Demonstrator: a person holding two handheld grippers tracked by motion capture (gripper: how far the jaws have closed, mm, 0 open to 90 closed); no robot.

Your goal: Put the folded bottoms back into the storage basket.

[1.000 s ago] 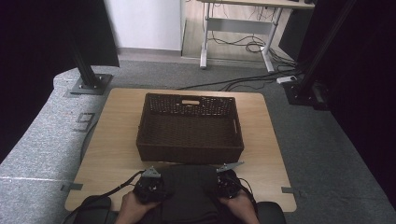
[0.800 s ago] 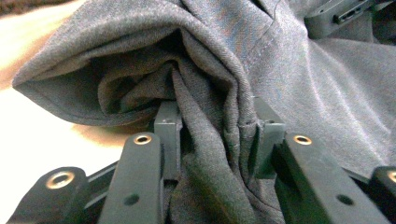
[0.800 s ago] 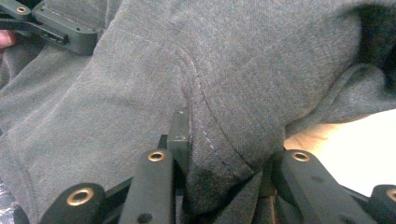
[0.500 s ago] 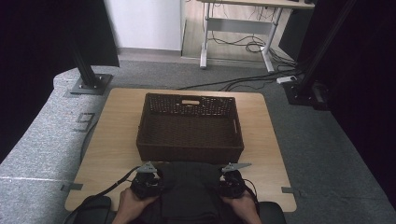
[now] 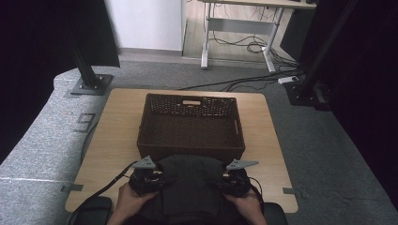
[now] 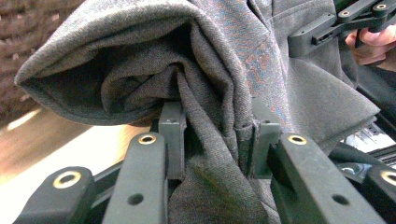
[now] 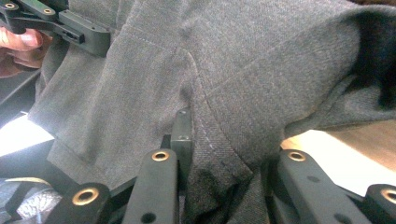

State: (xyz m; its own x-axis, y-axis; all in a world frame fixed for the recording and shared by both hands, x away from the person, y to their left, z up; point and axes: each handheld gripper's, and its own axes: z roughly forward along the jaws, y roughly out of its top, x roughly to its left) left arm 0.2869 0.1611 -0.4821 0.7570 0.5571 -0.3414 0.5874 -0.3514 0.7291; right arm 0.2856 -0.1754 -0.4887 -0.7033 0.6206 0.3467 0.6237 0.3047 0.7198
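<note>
two grippers hold one dark grey garment (image 5: 190, 180) at the table's near edge, about six o'clock in the high view. at seven o'clock the left gripper (image 5: 146, 179) grips the cloth's left side; its own view shows the jaws, which have just been closing, pinching a bunched fold (image 6: 219, 140) of the fabric between the pads. the garment spans the middle, its far hem just short of the dark woven basket (image 5: 190, 124) at twelve o'clock on the wooden table (image 5: 112, 136). at five o'clock the right gripper (image 5: 234, 180), jaws likewise just closed in, clamps a seamed edge (image 7: 224, 154).
</note>
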